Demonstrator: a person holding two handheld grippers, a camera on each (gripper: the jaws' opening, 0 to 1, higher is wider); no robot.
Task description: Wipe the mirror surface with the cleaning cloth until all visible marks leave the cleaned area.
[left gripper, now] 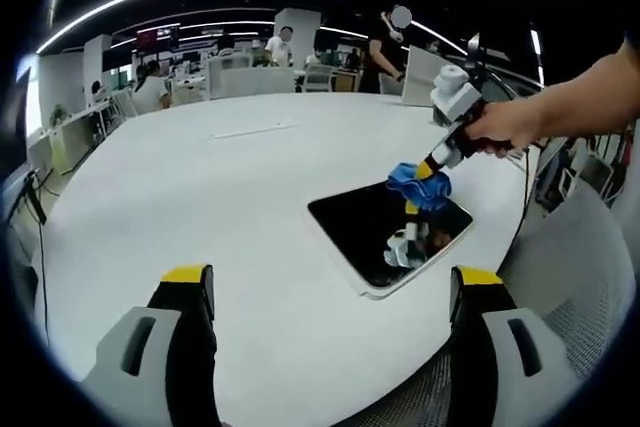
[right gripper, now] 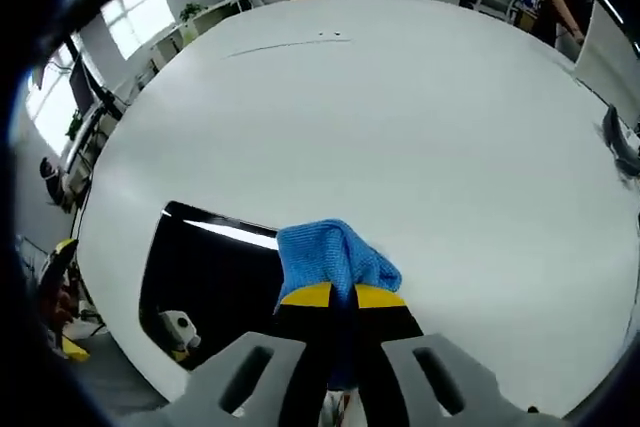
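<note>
A dark rectangular mirror (left gripper: 375, 232) with a white rim lies flat on the white table (left gripper: 200, 187). My right gripper (left gripper: 428, 173), held by a person's hand, comes in from the right and presses a blue cloth (left gripper: 420, 185) onto the mirror's far right corner. In the right gripper view the jaws stand closed on the blue cloth (right gripper: 330, 257), which rests on the right edge of the mirror (right gripper: 210, 277). My left gripper (left gripper: 335, 292) hovers open before the mirror's near edge, with nothing between its yellow-tipped fingers.
The table is large and round, with its edge (left gripper: 60, 207) at the left. A grey mesh chair (left gripper: 570, 277) stands close on the right. People and desks fill the office at the back (left gripper: 270, 57).
</note>
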